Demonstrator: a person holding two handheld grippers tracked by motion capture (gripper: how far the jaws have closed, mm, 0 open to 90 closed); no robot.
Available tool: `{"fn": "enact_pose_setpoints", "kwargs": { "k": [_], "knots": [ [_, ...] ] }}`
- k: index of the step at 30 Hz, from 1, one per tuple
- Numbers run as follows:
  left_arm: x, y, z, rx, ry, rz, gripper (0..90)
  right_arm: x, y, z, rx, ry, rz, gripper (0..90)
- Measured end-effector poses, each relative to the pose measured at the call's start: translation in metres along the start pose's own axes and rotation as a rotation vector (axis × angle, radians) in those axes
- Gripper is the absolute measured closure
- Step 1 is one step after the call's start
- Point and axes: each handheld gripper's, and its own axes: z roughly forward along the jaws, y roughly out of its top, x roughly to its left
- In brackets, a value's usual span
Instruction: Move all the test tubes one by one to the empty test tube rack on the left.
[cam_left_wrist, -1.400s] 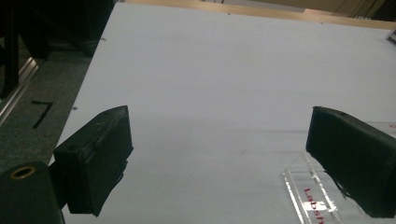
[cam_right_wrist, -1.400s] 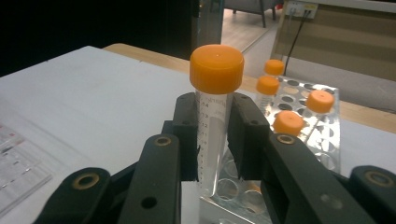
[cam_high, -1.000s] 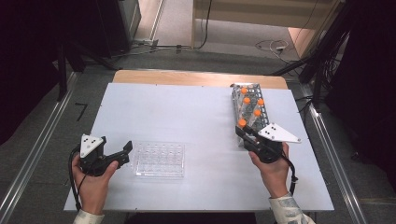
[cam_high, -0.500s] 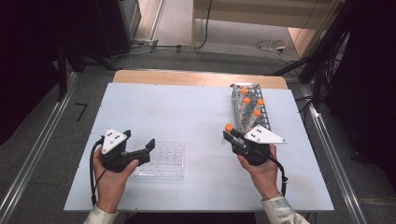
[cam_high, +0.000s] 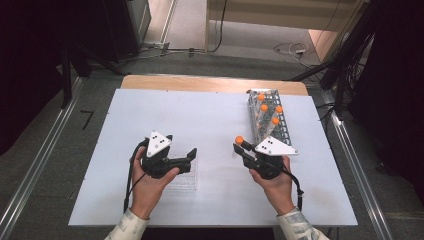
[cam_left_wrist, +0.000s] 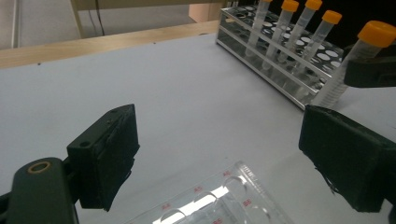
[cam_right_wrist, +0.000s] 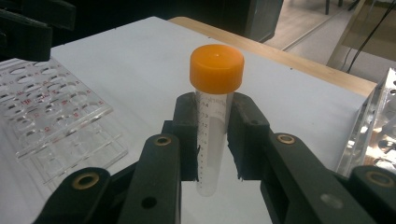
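A white tabletop (cam_high: 210, 115) rests on a wooden board whose far edge (cam_high: 210, 83) shows as a light brown strip. Grey floor (cam_high: 45, 125) surrounds it, with metal rails (cam_high: 30, 185) running along the left and right (cam_high: 360, 175) sides. Beyond the far edge, cables (cam_high: 290, 49) lie across the floor near pale wooden furniture (cam_high: 280, 12). Dark equipment (cam_high: 75, 30) stands at far left, and dark shapes (cam_high: 395, 75) fill the right side.

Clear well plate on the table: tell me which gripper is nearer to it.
Left. The left gripper hangs with open jaws right over the clear well plate; the right gripper, clamping an orange-capped tube, is off to the plate's right.
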Motion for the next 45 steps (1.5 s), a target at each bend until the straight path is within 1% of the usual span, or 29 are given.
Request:
{"fn": "enact_pose_setpoints", "kwargs": {
  "k": [4,10,12,13,14,15,16,17,18,19,20,21,22,24,28,33,40,42,45],
  "knots": [
    [-0.008,0.003,0.006,0.003,-0.020,0.017,13.5,0.003,-0.001,0.003,0.008,0.011,-0.004,71.9],
    [-0.023,0.010,0.017,0.000,-0.072,0.039,17.8,0.007,-0.002,0.008,0.017,0.026,-0.014,71.9],
    [-0.028,0.013,0.021,-0.002,-0.083,0.048,21.9,0.008,-0.002,0.009,0.022,0.028,-0.014,71.9],
    [-0.030,0.014,0.022,-0.004,-0.089,0.054,21.9,0.008,-0.002,0.009,0.022,0.028,-0.014,71.9],
    [-0.033,0.015,0.023,-0.006,-0.098,0.061,26.6,0.008,-0.002,0.011,0.024,0.033,-0.015,71.9],
    [-0.035,0.017,0.024,-0.008,-0.103,0.070,26.6,0.008,-0.002,0.011,0.024,0.033,-0.015,71.9],
    [-0.038,0.018,0.025,-0.014,-0.113,0.075,32.0,0.010,-0.003,0.013,0.027,0.038,-0.014,71.9],
    [-0.043,0.021,0.026,-0.020,-0.133,0.086,34.3,0.010,-0.003,0.013,0.028,0.041,-0.019,71.9],
    [-0.043,0.021,0.026,-0.020,-0.133,0.086,36.0,0.010,-0.003,0.013,0.028,0.041,-0.019,71.9],
    [-0.048,0.024,0.029,-0.032,-0.146,0.087,37.6,0.012,-0.003,0.014,0.030,0.048,-0.019,71.9],
    [-0.048,0.024,0.029,-0.032,-0.146,0.087,39.5,0.012,-0.003,0.014,0.030,0.048,-0.019,71.9],
    [-0.051,0.025,0.031,-0.037,-0.155,0.087,40.6,0.014,-0.002,0.015,0.027,0.052,-0.020,71.9],
    [-0.051,0.025,0.031,-0.037,-0.155,0.087,41.6,0.014,-0.002,0.015,0.027,0.052,-0.020,71.9],
    [-0.053,0.026,0.034,-0.040,-0.169,0.084,43.1,0.016,-0.002,0.015,0.025,0.057,-0.027,71.9],
    [-0.058,0.026,0.040,-0.035,-0.184,0.093,44.6,0.017,-0.002,0.015,0.025,0.064,-0.027,71.9],
    [-0.060,0.026,0.043,-0.034,-0.188,0.094,46.4,0.019,-0.002,0.016,0.026,0.071,-0.026,71.9],
    [-0.062,0.025,0.047,-0.032,-0.180,0.096,50.7,0.021,-0.001,0.015,0.017,0.079,-0.027,71.9],
    [-0.062,0.024,0.049,-0.023,-0.195,0.097,54.7,0.021,-0.001,0.015,0.017,0.081,-0.029,71.9],
    [-0.063,0.024,0.049,-0.023,-0.196,0.097,60.8,0.021,-0.001,0.015,0.015,0.081,-0.028,71.9]
  ]
}}
